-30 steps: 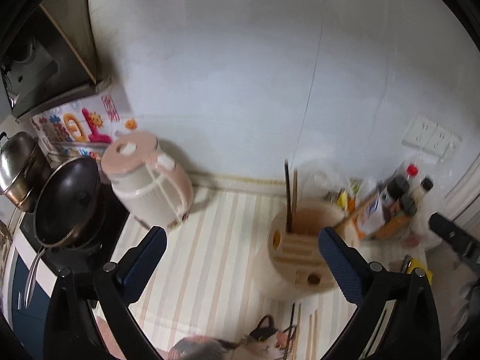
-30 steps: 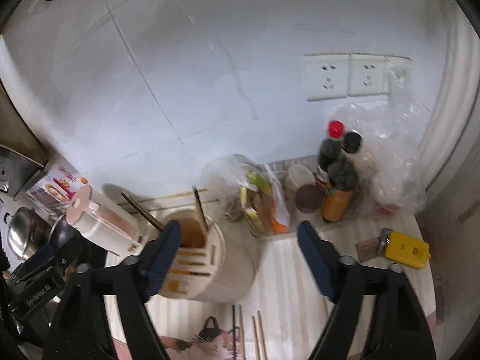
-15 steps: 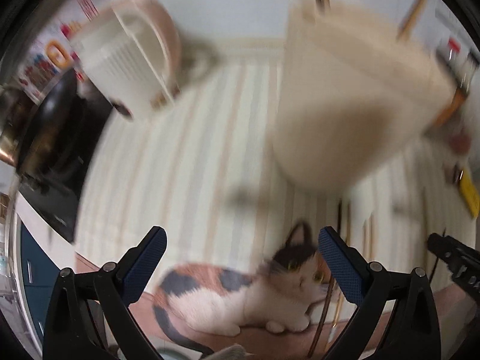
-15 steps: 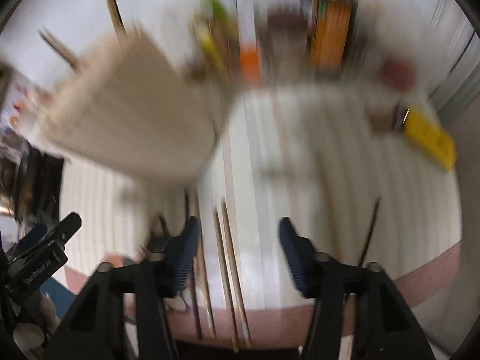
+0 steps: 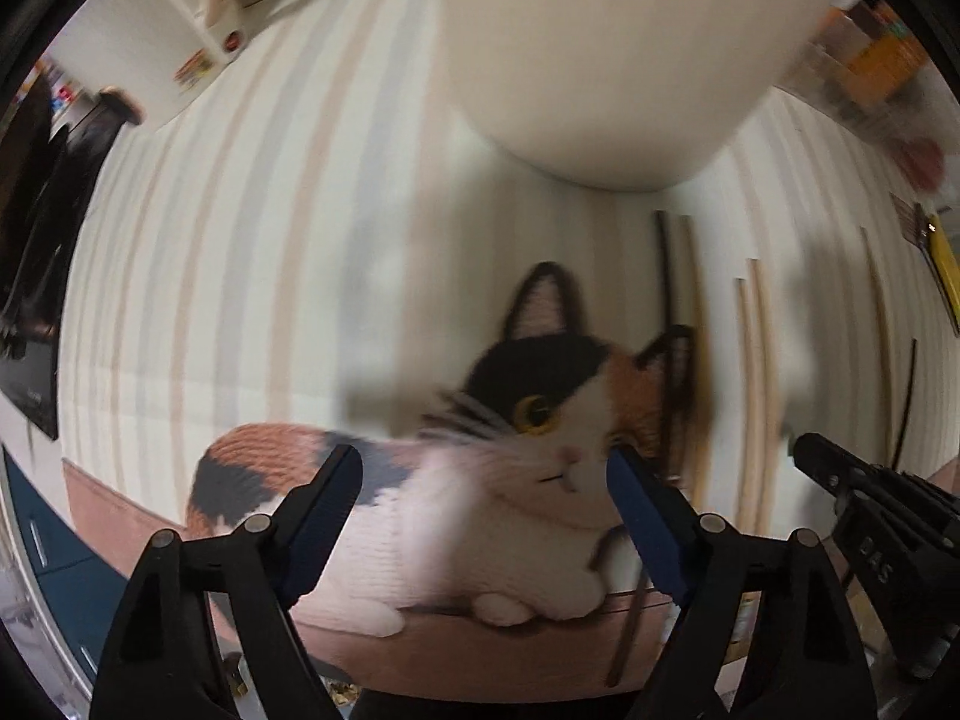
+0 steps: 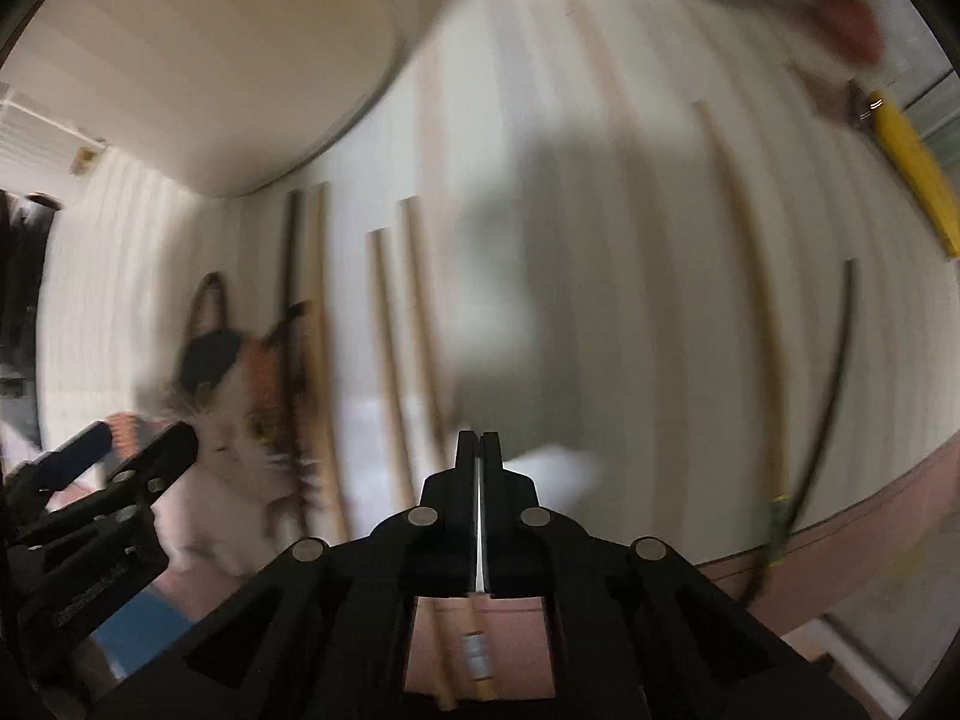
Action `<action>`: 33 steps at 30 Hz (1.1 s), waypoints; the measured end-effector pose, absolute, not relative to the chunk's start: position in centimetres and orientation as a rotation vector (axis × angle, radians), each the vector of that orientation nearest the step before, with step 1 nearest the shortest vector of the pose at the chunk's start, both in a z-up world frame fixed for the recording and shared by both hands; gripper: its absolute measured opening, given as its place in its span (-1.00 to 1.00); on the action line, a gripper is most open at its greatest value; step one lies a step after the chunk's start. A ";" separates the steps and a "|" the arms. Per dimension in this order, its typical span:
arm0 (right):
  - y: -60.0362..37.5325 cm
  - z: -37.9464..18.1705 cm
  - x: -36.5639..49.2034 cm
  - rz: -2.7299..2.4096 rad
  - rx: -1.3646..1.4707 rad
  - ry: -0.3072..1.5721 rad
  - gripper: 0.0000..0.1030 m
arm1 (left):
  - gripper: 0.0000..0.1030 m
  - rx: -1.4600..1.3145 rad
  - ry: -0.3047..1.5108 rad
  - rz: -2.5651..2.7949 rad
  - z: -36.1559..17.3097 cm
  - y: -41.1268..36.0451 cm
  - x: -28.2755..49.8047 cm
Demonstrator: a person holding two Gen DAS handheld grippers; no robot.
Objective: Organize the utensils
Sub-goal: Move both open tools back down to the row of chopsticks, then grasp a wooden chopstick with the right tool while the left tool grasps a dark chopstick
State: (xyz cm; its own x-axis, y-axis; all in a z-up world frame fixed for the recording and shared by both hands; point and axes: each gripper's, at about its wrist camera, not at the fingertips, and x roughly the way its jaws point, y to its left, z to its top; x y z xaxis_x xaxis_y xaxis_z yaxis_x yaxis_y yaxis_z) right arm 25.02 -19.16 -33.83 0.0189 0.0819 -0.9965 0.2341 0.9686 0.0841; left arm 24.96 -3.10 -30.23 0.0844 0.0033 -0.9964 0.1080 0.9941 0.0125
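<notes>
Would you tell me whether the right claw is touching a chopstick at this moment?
Cannot tell. In the right wrist view the right claw looks nearly shut over the chopsticks, but blur hides any contact.

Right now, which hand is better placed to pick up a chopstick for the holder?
Right. The right tool sits closed directly over the pale chopstick pair, though whether it grips one is unclear. The left tool hangs open above the cat print.
</notes>
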 end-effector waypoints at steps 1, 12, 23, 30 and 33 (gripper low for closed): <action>-19.6 -34.1 24.8 -0.128 0.262 1.561 -1.00 | 0.60 0.097 1.481 -0.098 -30.3 -3.9 25.0; -24.2 -34.6 22.5 -0.118 0.442 1.554 -0.98 | -0.94 0.182 1.480 -0.192 -32.2 -9.5 24.7; -19.5 -34.9 24.6 0.007 0.459 1.561 -0.87 | -0.96 0.079 1.490 -0.072 -32.6 -2.8 25.3; -17.4 -36.5 26.0 0.023 0.388 1.618 -0.77 | -0.75 -0.031 1.513 -0.061 -33.3 -0.4 25.1; -16.2 -36.9 26.2 0.023 0.346 1.633 -0.79 | -0.33 -0.044 1.508 -0.101 -33.0 -0.3 24.5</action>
State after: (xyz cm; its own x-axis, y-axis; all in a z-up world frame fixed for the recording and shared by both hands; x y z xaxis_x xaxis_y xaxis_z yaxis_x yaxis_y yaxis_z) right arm 26.24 -16.17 -36.89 -0.0516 0.2364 -0.9703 0.2091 0.9526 0.2209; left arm 24.50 -0.29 -33.01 0.0598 -0.0941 -0.9938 0.0398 0.9950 -0.0918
